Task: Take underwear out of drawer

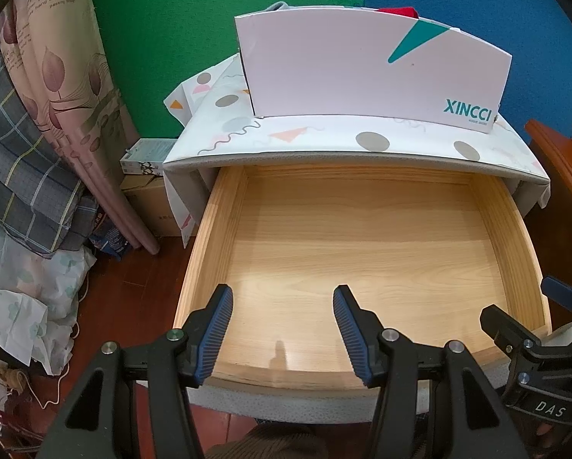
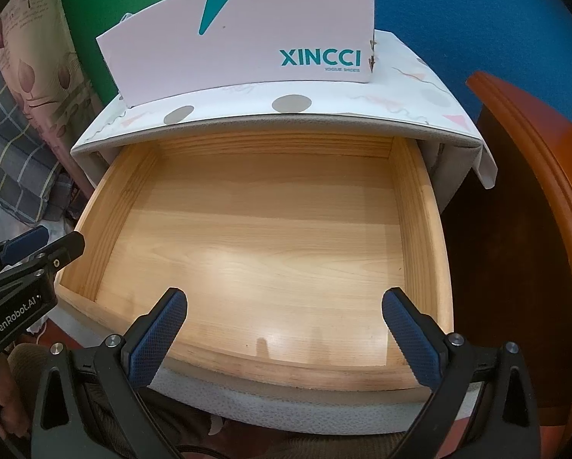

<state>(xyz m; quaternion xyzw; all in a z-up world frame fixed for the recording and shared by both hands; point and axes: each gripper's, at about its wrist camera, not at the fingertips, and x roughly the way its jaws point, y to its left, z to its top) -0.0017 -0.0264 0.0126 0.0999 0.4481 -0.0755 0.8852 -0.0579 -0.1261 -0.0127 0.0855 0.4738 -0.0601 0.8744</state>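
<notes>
The drawer (image 1: pixel 362 252) stands pulled out and bare. Both the left gripper (image 1: pixel 282 334) and right gripper (image 2: pixel 284 338) hover spread, holding nothing. No underwear shows anywhere; removal looks finished.

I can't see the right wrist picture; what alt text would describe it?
An open wooden drawer with nothing visible inside fills the view, with the right gripper open above its front edge. A white XINCCI shoe box sits on the cabinet top, and the left gripper shows at the left edge.
</notes>
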